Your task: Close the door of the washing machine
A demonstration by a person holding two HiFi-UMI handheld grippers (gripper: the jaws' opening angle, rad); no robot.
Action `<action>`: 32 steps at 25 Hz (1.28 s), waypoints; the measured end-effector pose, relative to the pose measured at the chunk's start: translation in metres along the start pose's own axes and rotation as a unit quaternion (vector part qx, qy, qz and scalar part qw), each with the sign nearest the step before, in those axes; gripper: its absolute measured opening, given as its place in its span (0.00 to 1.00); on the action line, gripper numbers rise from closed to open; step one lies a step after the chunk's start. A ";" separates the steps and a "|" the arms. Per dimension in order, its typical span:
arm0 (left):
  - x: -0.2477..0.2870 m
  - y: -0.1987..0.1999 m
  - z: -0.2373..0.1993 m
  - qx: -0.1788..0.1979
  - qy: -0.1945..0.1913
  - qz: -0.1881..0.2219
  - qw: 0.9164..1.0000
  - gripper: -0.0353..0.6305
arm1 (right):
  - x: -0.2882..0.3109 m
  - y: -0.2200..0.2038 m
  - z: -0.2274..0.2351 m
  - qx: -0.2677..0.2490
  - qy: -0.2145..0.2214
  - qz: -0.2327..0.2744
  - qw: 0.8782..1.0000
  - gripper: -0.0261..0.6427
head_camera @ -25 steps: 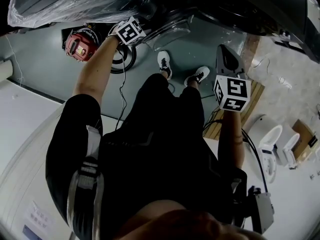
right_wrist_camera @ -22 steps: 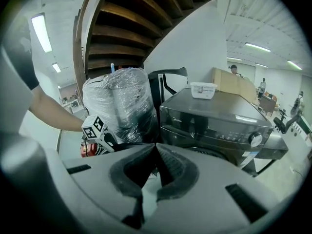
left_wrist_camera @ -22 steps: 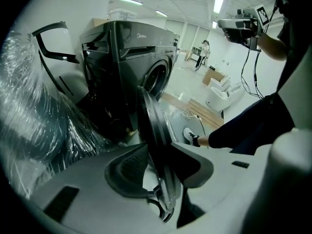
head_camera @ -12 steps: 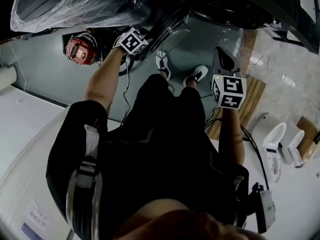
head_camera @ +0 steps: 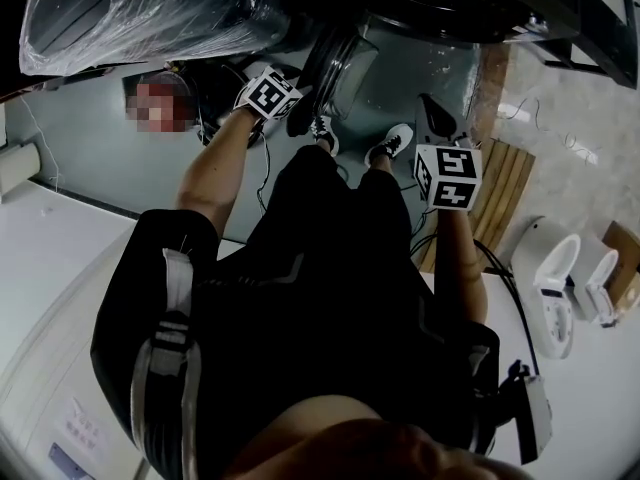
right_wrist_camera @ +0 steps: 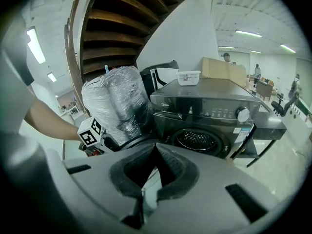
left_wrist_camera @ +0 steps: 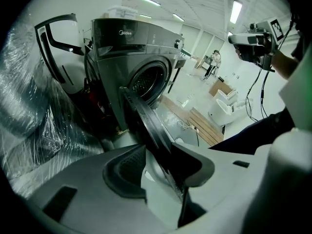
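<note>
Door-closing step is under way. The left gripper (left_wrist_camera: 163, 172) is straddling the edge of the door (left_wrist_camera: 146, 126), jaws opening, with the rim lying between them unclamped (one pad is standing clear of it). The right gripper (right_wrist_camera: 155, 172) is idling, jaws closed on nothing. Next move is probably calling for a push until the door latches. The door is standing part-swung out from the dark washing machine (left_wrist_camera: 131, 48), leaving the drum showing.

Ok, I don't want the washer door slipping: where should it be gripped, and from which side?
Probably the door at its free rim, edge-on, one jaw per face: it stands ajar, thin edge toward the left gripper, already between its opening jaws.
</note>
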State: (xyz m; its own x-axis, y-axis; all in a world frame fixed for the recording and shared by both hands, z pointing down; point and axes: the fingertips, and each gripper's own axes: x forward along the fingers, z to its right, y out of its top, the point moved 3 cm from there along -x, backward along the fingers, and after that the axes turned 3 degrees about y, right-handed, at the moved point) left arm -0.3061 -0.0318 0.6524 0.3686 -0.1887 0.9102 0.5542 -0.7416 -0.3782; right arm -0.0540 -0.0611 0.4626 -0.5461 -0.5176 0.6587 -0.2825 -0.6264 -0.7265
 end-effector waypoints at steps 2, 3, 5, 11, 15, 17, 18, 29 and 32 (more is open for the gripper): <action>0.003 0.003 0.009 -0.007 0.000 0.008 1.000 0.30 | -0.003 -0.007 0.005 0.006 -0.001 0.000 1.000 0.05; 0.005 0.005 0.013 -0.012 0.000 0.013 1.000 0.30 | -0.005 -0.010 0.007 0.008 -0.002 0.000 1.000 0.05; 0.007 0.008 0.020 -0.020 0.001 0.016 1.000 0.30 | -0.007 -0.015 0.012 0.014 -0.006 -0.001 1.000 0.05; 0.015 0.017 0.036 -0.045 0.016 0.012 0.999 0.31 | -0.009 -0.044 0.028 0.033 -0.014 -0.012 0.999 0.05; 0.020 0.025 0.047 -0.067 0.034 0.014 0.997 0.31 | -0.007 -0.065 0.035 0.043 -0.013 -0.023 0.999 0.05; 0.023 0.030 0.052 -0.078 0.044 0.013 0.996 0.31 | -0.006 -0.074 0.038 0.050 -0.012 -0.025 0.998 0.05; 0.024 0.032 0.055 -0.085 0.048 0.012 0.995 0.31 | -0.005 -0.078 0.039 0.055 -0.012 -0.027 0.998 0.05; 0.039 0.063 0.083 -0.151 0.067 0.010 0.986 0.31 | 0.002 -0.123 0.045 0.051 -0.012 -0.050 0.997 0.05; 0.046 0.075 0.091 -0.177 0.067 0.012 0.982 0.31 | 0.004 -0.134 0.049 0.047 -0.005 -0.059 0.997 0.05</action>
State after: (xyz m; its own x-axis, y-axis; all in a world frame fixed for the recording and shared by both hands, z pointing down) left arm -0.1802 -0.0372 0.6504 0.2631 -0.2737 0.9251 0.2441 -0.9088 -0.3383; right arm 0.0206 -0.0078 0.5724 -0.5060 -0.4423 0.7405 -0.2685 -0.7350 -0.6226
